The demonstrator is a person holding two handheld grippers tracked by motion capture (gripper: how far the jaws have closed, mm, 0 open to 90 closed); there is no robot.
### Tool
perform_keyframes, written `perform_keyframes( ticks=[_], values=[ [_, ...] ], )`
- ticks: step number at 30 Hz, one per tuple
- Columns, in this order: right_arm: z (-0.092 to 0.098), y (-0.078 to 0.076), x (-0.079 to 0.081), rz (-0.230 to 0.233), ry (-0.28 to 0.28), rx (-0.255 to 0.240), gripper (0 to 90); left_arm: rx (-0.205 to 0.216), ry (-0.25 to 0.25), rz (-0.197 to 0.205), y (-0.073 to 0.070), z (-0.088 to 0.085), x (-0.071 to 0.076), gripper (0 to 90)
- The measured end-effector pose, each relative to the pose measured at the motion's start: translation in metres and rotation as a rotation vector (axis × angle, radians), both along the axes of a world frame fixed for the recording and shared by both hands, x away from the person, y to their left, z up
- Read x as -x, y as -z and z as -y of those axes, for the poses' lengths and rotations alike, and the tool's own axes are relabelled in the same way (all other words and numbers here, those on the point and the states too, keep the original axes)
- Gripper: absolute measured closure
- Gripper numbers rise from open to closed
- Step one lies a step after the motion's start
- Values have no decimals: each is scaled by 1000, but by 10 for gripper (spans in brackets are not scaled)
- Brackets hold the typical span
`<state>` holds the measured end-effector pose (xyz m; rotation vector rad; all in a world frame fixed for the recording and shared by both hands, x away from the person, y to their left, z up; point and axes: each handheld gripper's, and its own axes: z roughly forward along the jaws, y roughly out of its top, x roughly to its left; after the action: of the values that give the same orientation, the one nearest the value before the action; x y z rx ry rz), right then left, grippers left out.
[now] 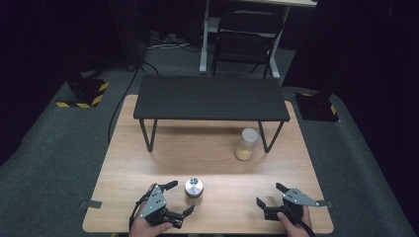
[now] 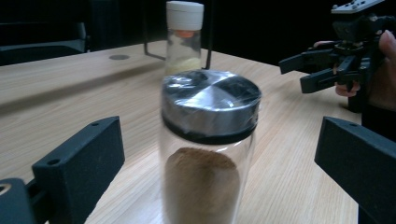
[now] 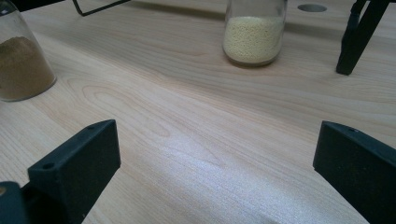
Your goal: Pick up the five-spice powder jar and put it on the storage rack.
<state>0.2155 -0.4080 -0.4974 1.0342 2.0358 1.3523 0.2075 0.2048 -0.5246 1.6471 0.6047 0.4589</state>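
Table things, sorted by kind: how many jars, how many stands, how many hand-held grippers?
Jars: 2, the silver-lidded jar of brown powder and the white-capped jar of yellow grains.
Stands: 1, the black shelf.
Grippers: 2, the left gripper and the right gripper.
Total: 5.

From down at the right hand-held gripper [image 3: 215, 172], its two black jaws rise from the bottom corners and stand wide apart, with bare wood between them. The pale wooden bench [image 3: 196, 121] stretches away under them, its grain catching a soft sheen. Far ahead stands a clear glass jar of small yellow grains [image 3: 253, 32], upright on the bench, its top cut off by the frame. At the left edge sits a clear glass jar of brown powder [image 3: 21, 65], well apart from the yellow one. A black metal leg [image 3: 357, 39] comes down to the bench just right of the yellow jar.
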Motion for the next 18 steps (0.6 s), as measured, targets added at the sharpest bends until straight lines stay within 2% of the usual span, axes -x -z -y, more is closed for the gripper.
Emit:
perform_keyframes(
  ticks=[9,18],
  values=[
    [1,1,0,0,-1,-8,2,13,3,5,3,19,-7,63],
    [1,1,1,2,3,-11,2,2,-57,18,4,34,-9,215]
  ],
)
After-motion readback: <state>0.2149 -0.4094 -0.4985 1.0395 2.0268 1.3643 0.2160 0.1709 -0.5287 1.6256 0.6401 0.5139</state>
